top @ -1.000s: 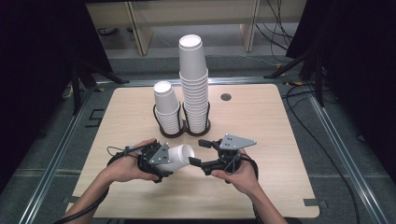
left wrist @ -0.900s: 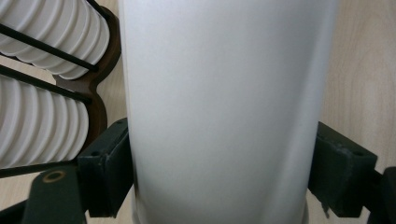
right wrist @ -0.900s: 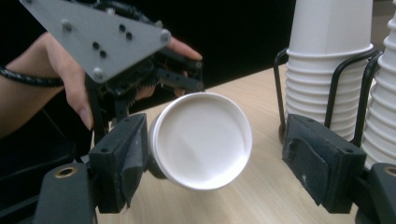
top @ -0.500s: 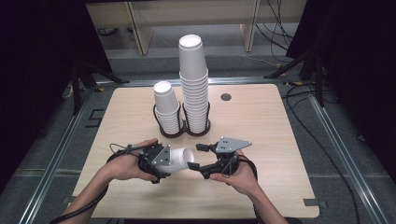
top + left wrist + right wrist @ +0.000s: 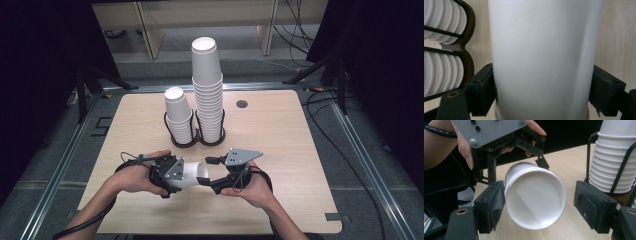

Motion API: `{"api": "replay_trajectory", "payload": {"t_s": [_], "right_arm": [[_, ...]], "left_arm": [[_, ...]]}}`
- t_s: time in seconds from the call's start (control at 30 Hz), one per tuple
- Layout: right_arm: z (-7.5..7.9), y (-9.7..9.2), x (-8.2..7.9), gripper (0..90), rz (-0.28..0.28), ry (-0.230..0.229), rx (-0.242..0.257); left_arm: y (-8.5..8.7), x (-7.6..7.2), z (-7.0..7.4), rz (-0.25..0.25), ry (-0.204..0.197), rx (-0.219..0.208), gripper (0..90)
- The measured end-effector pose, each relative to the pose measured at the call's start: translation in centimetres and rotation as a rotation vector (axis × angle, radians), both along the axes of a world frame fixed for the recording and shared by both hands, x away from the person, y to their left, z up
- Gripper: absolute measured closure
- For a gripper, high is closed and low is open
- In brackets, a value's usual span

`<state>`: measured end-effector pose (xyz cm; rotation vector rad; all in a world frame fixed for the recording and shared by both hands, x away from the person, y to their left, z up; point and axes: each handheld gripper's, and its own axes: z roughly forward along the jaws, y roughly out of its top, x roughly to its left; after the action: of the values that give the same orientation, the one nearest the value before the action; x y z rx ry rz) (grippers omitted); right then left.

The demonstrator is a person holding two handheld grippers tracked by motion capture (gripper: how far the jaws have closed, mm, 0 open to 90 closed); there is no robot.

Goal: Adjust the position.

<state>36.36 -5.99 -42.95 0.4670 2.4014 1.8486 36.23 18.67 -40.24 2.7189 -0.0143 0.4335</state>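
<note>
We have the counter (image 5: pixel 280 150) with the wire rack (image 5: pixel 195 137) at its middle, holding two stacks of paper cups: the tall stack (image 5: pixel 207 95) on the right, the short stack (image 5: pixel 179 117) on the left. Near edge, centre: left gripper (image 5: pixel 172 175) and right gripper (image 5: pixel 212 182) face each other with one white paper cup (image 5: pixel 192 174) lying on its side between them. Left fingers (image 5: pixel 480 96) are clamped tight on the cup body, pads pressing both walls. Right fingers (image 5: pixel 491 207) stand wide around the closed cup bottom; one pad sits against the rim, the other is well apart, so no grip there. Risks, as we judge them: left squeeze may crease or ovalise the thin wall, and a faint fold line already shows along one side in the left gripper view; right fingers closing off-centre on the bottom could push the cup out of the left hold or tilt it. The cup is plain white, smooth, tapered, with a rolled rim around the bottom disc and what looks like a second cup's edge nested behind it.
</note>
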Motion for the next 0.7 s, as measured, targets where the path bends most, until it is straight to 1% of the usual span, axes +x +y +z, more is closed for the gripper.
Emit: {"api": "replay_trajectory", "payload": {"t_s": [0.03, 0.07, 0.1, 0.13, 0.17, 0.2, 0.23, 0.27, 0.3, 0.37, 0.4, 0.43, 0.5, 0.53, 0.63, 0.67, 0.7], "right_arm": [[0.1, 0.0, 0.0, 25.9, 0.003, -0.008, -0.006], [0.0, 0.2, -0.1, 25.9, 0.015, 0.028, 0.002], [0.0, 0.1, 0.0, 25.9, 0.003, 0.004, -0.014], [0.0, 0.3, 0.0, 26.0, 0.008, 0.004, -0.013], [-0.1, 0.4, -0.1, 26.0, 0.009, 0.013, -0.014], [-0.2, 0.5, 0.0, 26.0, 0.014, 0.009, -0.013], [-0.2, 0.6, 0.0, 26.0, 0.008, 0.006, -0.007], [-0.2, 0.6, 0.0, 26.0, 0.02, 0.008, -0.014], [-0.2, 0.7, 0.0, 26.0, 0.022, 0.024, -0.013], [-0.1, 0.9, 0.0, 26.0, 0.024, 0.02, -0.015], [-0.1, 1.0, 0.0, 25.7, 0.03, 0.006, -0.014], [0.0, 1.0, 0.0, 25.8, 0.029, 0.002, -0.021], [-0.1, 1.1, 0.1, 26.0, 0.04, 0.018, -0.018], [0.0, 1.1, 0.1, 26.0, 0.032, 0.004, -0.027], [-0.2, 1.1, 0.2, 25.7, 0.039, 0.008, -0.032], [-0.2, 1.1, 0.2, 25.5, 0.042, 0.025, -0.035], [-0.3, 1.1, 0.2, 25.5, 0.036, 0.013, -0.034]], "left_arm": [[0.0, 0.0, 0.0, 0.0, 0.0, -0.001, 18.5], [0.0, 0.0, 0.0, -0.001, 0.0, -0.003, 18.5], [0.0, 0.0, 0.0, -0.001, 0.0, -0.005, 18.6], [0.0, -0.1, 0.0, -0.002, 0.002, -0.001, 18.6], [0.0, -0.1, -0.1, -0.003, 0.0, 0.003, 18.6], [0.0, 0.0, -0.1, -0.002, 0.001, 0.001, 18.6], [0.0, 0.0, -0.1, -0.003, 0.006, 0.003, 18.6], [0.0, 0.0, -0.2, -0.005, 0.005, 0.004, 18.6], [0.0, 0.0, -0.2, -0.005, 0.005, 0.007, 18.6], [-0.1, -0.1, -0.1, -0.009, -0.001, 0.006, 18.6], [-0.1, -0.1, -0.1, -0.008, 0.001, 0.009, 18.6], [-0.1, -0.1, -0.1, -0.011, -0.004, 0.016, 18.6], [-0.1, -0.1, -0.1, -0.012, 0.0, 0.008, 18.6], [-0.1, -0.2, 0.0, -0.014, 0.003, 0.008, 18.6], [-0.1, -0.3, 0.0, -0.017, -0.002, 0.006, 18.7], [-0.1, -0.3, 0.1, -0.016, -0.003, 0.002, 18.7], [-0.2, -0.3, 0.1, -0.021, -0.004, 0.007, 18.7]]}}
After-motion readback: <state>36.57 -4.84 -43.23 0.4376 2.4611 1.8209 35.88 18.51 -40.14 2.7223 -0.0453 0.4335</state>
